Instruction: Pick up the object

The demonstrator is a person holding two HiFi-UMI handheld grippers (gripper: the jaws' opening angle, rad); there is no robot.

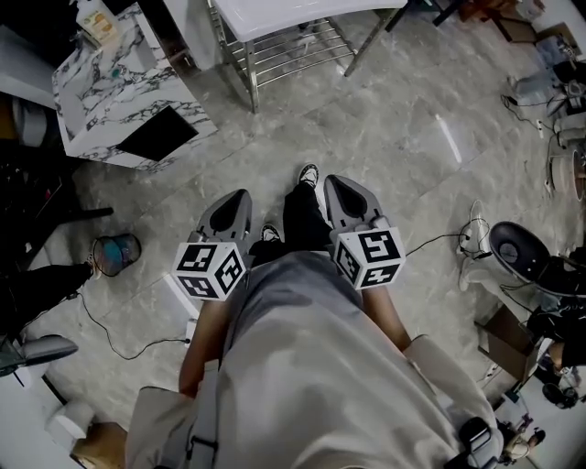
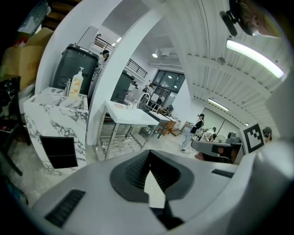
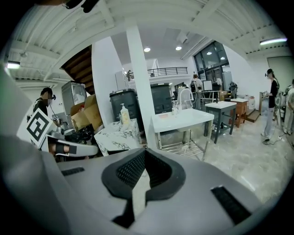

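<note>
Marble cabinet (image 1: 110, 96) beside steel-legged white table (image 1: 293, 13)

Head view: top-down from above the person's torso, with left gripper (image 1: 236, 197) and right gripper (image 1: 335, 181) close below and the floor (image 1: 403, 137) beyond. Each gripper view sits right behind its own jaws and faces level across the room. All three share the marble cabinet (image 1: 101, 92) and white desk (image 1: 293, 11). Each gripper view catches the other gripper at its edge.
</note>
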